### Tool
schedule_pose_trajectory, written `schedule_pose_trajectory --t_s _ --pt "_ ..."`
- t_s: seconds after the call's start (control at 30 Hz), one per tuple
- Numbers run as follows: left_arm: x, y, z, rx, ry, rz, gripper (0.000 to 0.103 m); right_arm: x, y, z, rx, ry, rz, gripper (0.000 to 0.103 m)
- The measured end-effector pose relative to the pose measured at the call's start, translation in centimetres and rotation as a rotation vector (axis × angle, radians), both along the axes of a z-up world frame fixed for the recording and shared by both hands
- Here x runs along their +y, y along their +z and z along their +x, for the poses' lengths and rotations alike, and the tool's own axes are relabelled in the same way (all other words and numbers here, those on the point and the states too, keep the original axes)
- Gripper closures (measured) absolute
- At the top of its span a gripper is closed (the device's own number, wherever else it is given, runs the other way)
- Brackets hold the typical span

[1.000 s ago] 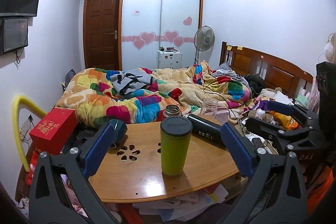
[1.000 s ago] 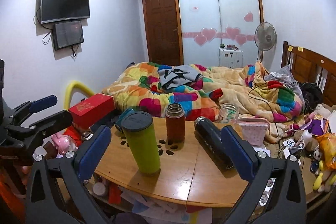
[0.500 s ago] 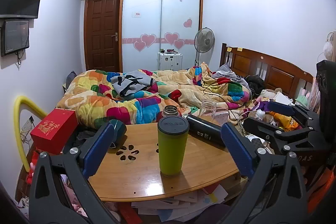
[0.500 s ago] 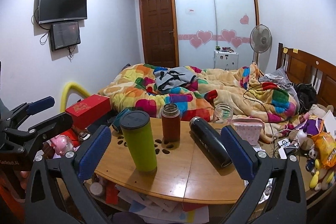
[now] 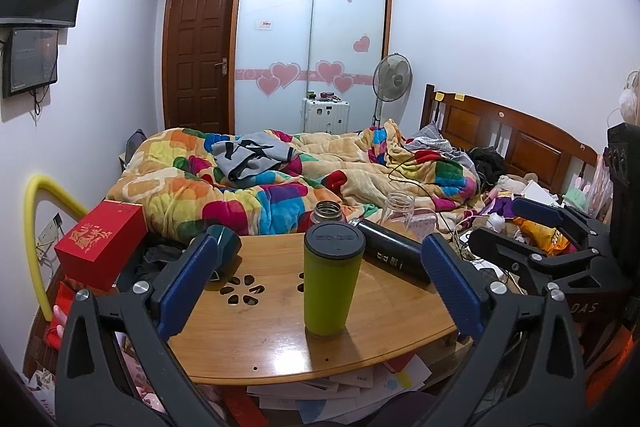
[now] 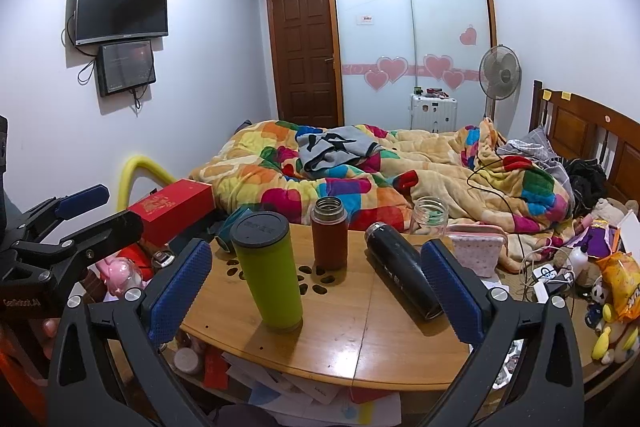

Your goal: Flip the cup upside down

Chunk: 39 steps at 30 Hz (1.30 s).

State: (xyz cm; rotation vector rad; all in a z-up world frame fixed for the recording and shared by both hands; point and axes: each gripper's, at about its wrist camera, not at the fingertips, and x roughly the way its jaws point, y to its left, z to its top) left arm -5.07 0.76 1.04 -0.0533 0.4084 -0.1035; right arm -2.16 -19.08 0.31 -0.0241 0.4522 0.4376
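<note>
Your left gripper (image 5: 318,281) hovered with its jaws wide apart, framing the green cup (image 5: 331,279), which stood upright (dark lid on top) on the wooden table (image 5: 256,339). Your right gripper (image 6: 316,287) was likewise spread and gripped nothing, the cup (image 6: 269,271) just inside its left finger. A black bottle (image 6: 402,275) lay on its side nearby, with a brown flask (image 6: 329,233) upright behind.

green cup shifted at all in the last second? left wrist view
No. The green cup stands upright in the same spot on the table, just right of the flower-shaped cutouts, with the same gap to them as before.
</note>
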Motion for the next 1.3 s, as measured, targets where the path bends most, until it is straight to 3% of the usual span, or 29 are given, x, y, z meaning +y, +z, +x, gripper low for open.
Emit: schedule_pose_trajectory --t_s 1.3 --pt "-0.29 0.32 -0.1 -0.024 -0.039 0.016 0.0 0.03 -0.08 0.17 -0.003 0.0 -0.002 0.0"
